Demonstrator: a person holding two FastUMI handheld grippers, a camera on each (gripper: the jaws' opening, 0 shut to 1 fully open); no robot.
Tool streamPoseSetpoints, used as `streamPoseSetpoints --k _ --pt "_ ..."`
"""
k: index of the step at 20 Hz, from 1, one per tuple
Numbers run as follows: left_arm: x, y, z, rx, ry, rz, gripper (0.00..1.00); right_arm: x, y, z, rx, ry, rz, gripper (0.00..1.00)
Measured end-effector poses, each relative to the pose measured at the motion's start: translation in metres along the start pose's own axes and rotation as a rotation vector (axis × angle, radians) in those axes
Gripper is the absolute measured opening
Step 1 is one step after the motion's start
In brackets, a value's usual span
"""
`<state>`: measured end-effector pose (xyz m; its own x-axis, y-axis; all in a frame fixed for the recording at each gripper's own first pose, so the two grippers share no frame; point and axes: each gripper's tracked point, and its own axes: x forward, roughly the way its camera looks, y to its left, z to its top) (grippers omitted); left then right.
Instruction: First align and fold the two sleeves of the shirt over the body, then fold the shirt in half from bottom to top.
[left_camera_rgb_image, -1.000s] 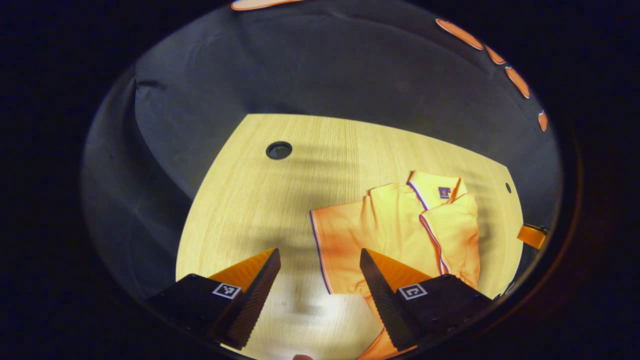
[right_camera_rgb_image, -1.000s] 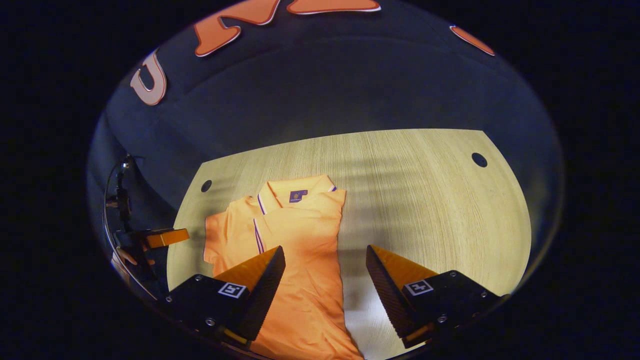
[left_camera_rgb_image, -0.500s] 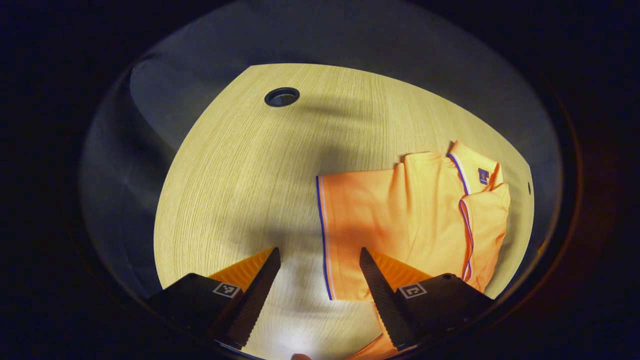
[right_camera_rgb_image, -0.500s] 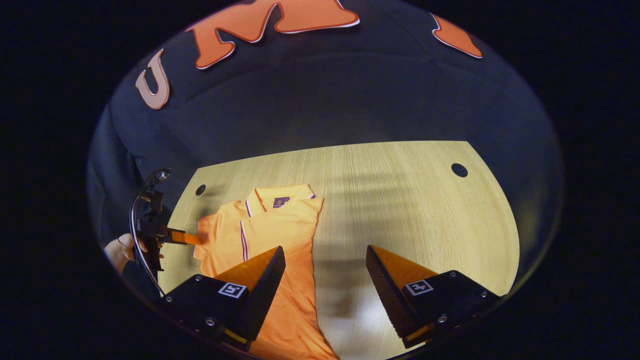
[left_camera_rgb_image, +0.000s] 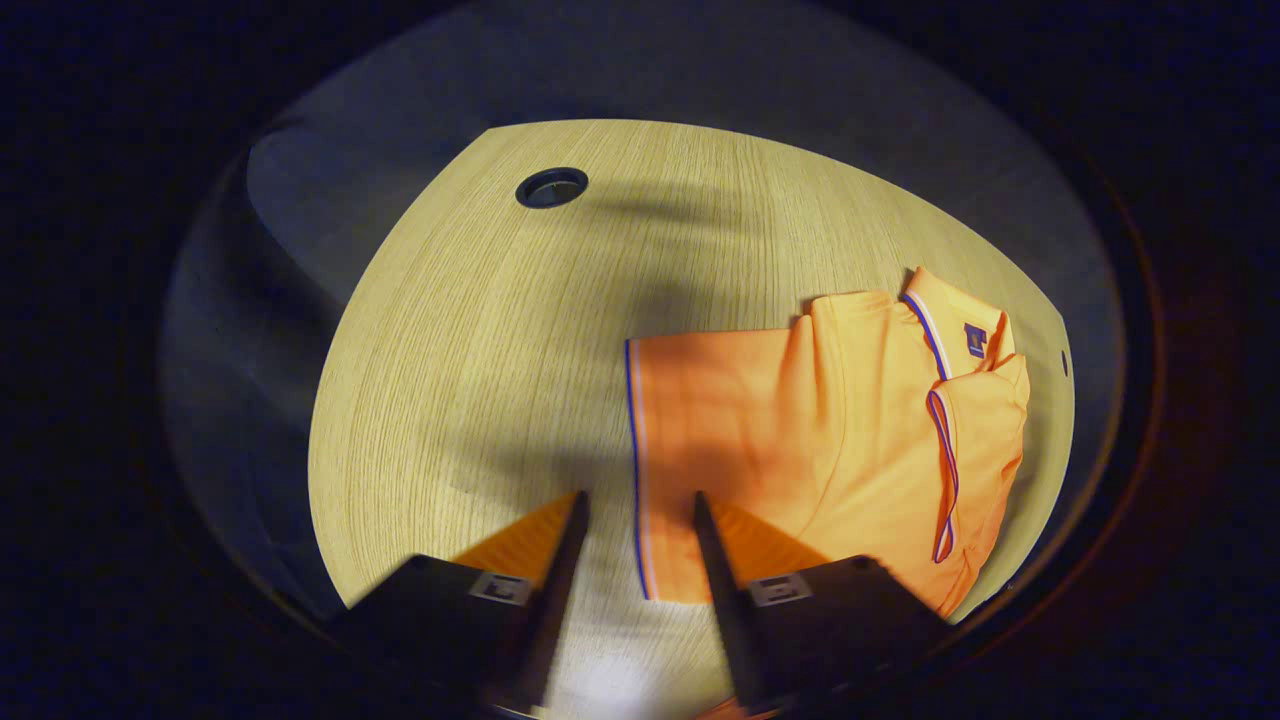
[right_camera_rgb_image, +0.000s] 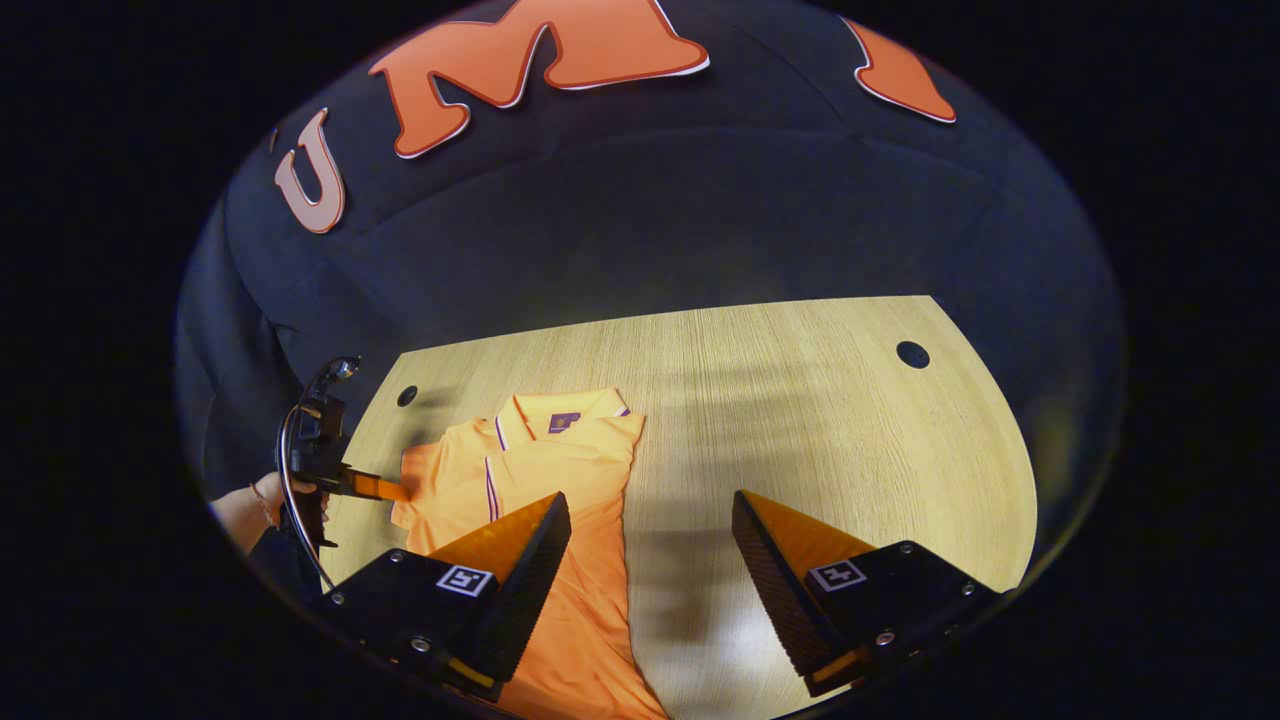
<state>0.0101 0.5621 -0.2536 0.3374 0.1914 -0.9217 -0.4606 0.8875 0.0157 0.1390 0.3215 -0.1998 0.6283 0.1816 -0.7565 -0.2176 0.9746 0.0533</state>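
My left gripper (left_camera_rgb_image: 632, 510) straddles the striped hem of the outstretched left sleeve (left_camera_rgb_image: 700, 420), fingers narrowed but not yet pressing the cloth, holding nothing. The orange shirt (right_camera_rgb_image: 560, 470) lies collar-up on the left half of the wooden table (right_camera_rgb_image: 800, 400), its other sleeve already folded over the body. My right gripper (right_camera_rgb_image: 645, 520) hangs wide open and empty over the shirt's right edge. Risk: pinching only the top layer of the hem, or catching it off-centre, would likely drag the sleeve askew and misalign the fold.
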Motion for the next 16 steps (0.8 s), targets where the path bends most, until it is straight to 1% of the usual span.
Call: streamPoseSetpoints --k 1,2,3,4,6,9,13,16 --pt "0.003 -0.008 0.002 -0.009 -0.031 -0.027 0.33 -0.001 -0.001 -0.001 0.001 0.001 -0.001 0.99" --pt "0.005 -0.009 0.003 -0.018 -0.050 -0.029 0.19 -0.003 -0.001 -0.001 0.008 0.000 0.000 0.99" --pt "-0.001 -0.009 0.006 -0.016 -0.075 -0.051 0.06 -0.004 -0.002 -0.001 0.016 -0.004 0.001 0.99" --pt "-0.003 -0.012 0.002 -0.019 -0.058 -0.067 0.02 -0.006 -0.004 0.000 0.019 -0.006 -0.001 0.99" --pt "-0.010 -0.019 0.000 -0.015 -0.053 -0.087 0.02 -0.011 -0.008 0.003 0.022 -0.015 -0.007 0.99" --pt "-0.035 -0.030 0.015 0.018 -0.114 -0.105 0.01 -0.018 -0.011 0.005 0.025 -0.029 -0.008 0.99" --pt "-0.070 -0.048 0.030 0.035 -0.175 -0.132 0.01 -0.027 -0.011 0.008 0.025 -0.043 0.007 0.99" --pt "-0.092 -0.073 0.034 0.095 -0.217 -0.157 0.01 -0.033 -0.013 0.010 0.024 -0.055 0.011 0.99"
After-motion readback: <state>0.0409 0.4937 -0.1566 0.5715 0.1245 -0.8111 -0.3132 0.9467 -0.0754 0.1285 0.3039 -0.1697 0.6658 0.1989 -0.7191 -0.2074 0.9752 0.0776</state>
